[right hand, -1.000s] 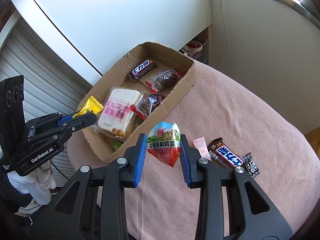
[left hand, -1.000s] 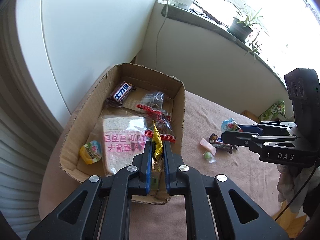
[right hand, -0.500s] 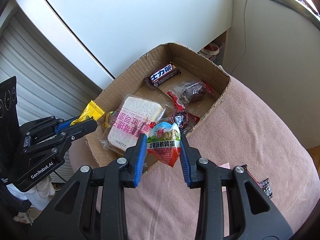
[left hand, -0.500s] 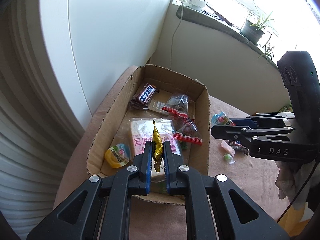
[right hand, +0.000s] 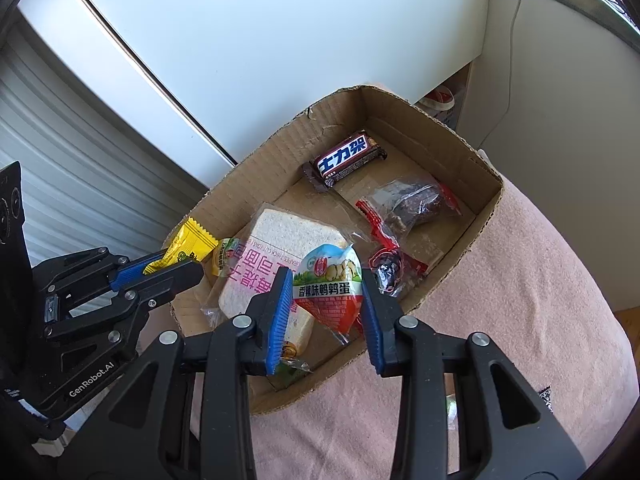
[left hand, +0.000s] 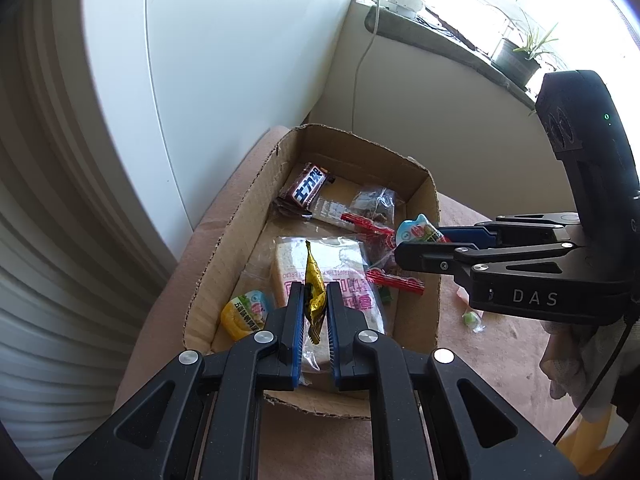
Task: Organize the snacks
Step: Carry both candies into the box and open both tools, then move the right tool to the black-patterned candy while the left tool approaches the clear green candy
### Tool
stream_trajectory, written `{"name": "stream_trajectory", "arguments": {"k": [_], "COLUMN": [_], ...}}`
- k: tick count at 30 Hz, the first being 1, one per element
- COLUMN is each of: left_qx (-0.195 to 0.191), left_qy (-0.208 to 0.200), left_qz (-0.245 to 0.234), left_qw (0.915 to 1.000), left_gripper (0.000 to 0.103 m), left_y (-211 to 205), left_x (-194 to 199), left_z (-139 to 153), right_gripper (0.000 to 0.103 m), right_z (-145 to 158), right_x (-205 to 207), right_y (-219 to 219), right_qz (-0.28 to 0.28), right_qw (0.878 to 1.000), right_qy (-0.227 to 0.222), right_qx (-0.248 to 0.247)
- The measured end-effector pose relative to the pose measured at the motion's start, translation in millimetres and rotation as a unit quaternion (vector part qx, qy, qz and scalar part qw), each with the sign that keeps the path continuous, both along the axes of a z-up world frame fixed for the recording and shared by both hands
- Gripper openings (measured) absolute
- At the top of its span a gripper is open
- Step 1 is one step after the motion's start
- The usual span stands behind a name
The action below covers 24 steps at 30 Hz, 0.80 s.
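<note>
A cardboard box on a pink-covered table holds a chocolate bar, wrapped bread, red-edged clear packets and a small yellow cup. My left gripper is shut on a yellow candy packet above the box's near end. My right gripper is shut on a white-and-red quail egg packet over the box's right wall.
A small green candy and a pink wrapper lie on the pink cloth right of the box. A white wall and grey slatted shutter stand behind. A windowsill with a potted plant is at the back right.
Both grippers moved in over the box with their packets still held. The right gripper came from the open cloth to the box's right wall.
</note>
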State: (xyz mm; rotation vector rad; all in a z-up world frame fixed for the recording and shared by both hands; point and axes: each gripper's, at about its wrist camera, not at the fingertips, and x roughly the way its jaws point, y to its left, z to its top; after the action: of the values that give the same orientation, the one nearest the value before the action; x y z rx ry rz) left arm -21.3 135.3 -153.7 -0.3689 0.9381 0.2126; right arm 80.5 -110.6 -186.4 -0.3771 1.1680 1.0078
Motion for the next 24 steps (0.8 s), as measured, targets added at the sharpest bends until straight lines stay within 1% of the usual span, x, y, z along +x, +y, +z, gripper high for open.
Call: {"name": "stream_trajectory", "arguments": {"k": [7,8,9,10,11,12,13,14,16,20,21,22,24], "left_qx": [0.003,0.003,0.004,0.005,0.008,0.01,0.012,0.013,0.016,0.021,0.023,0.025,0.029], "left_qy": [0.003,0.005,0.006,0.006,0.005,0.004,0.005,0.006,0.008,0.013,0.015,0.015,0.016], "left_qz": [0.002,0.002,0.002,0.002,0.003,0.002,0.002,0.002,0.002,0.002,0.002,0.003,0.002], "left_qw": [1.0,1.0,1.0,1.0,1.0,0.9999,0.9999,0.9999,0.9998,0.9997,0.9996,0.9996,0.9995], "left_gripper": [0.011,0.016,0.026,0.03,0.033,0.033,0.033,0.033,0.038,0.04,0.046,0.048,0.049], "left_y": [1.9,1.8,1.7,1.4,1.0,0.8,0.5,0.2,-0.4,-2.0,-2.6,-3.3,-5.2], "left_x": [1.3,1.8,2.0,2.0,1.8,1.7,1.5,1.4,1.1,2.7,3.8,4.0,4.9], "left_z": [-0.1,-0.2,-0.2,0.1,0.6,1.3,1.6,1.7,1.4,1.7,1.5,1.7,1.7], "right_gripper": [0.039,0.039,0.043,0.054,0.059,0.067,0.069,0.069,0.07,0.07,0.071,0.072,0.073], "right_z": [-0.8,-0.9,-0.4,0.5,1.9,3.8,5.5,6.6,7.5,8.7,9.2,9.8,10.9], "right_x": [1.9,2.3,2.5,2.8,3.1,3.5,4.0,4.8,6.3,8.1,8.6,8.7,9.4], "right_y": [5.8,6.4,6.8,6.8,6.5,5.9,5.4,4.9,4.1,-0.1,-1.4,-3.1,-6.8], "right_qz": [0.004,0.004,0.003,0.001,-0.001,-0.004,-0.006,-0.008,-0.01,-0.016,-0.018,-0.019,-0.022], "right_qw": [1.0,1.0,1.0,1.0,1.0,1.0,1.0,1.0,1.0,1.0,1.0,0.999,0.999], "right_qy": [-0.003,-0.003,-0.004,-0.007,-0.011,-0.015,-0.018,-0.019,-0.02,-0.025,-0.025,-0.026,-0.027], "right_qx": [-0.001,-0.002,-0.002,-0.001,0.0,0.002,0.004,0.005,0.003,-0.001,-0.001,-0.001,0.0]}}
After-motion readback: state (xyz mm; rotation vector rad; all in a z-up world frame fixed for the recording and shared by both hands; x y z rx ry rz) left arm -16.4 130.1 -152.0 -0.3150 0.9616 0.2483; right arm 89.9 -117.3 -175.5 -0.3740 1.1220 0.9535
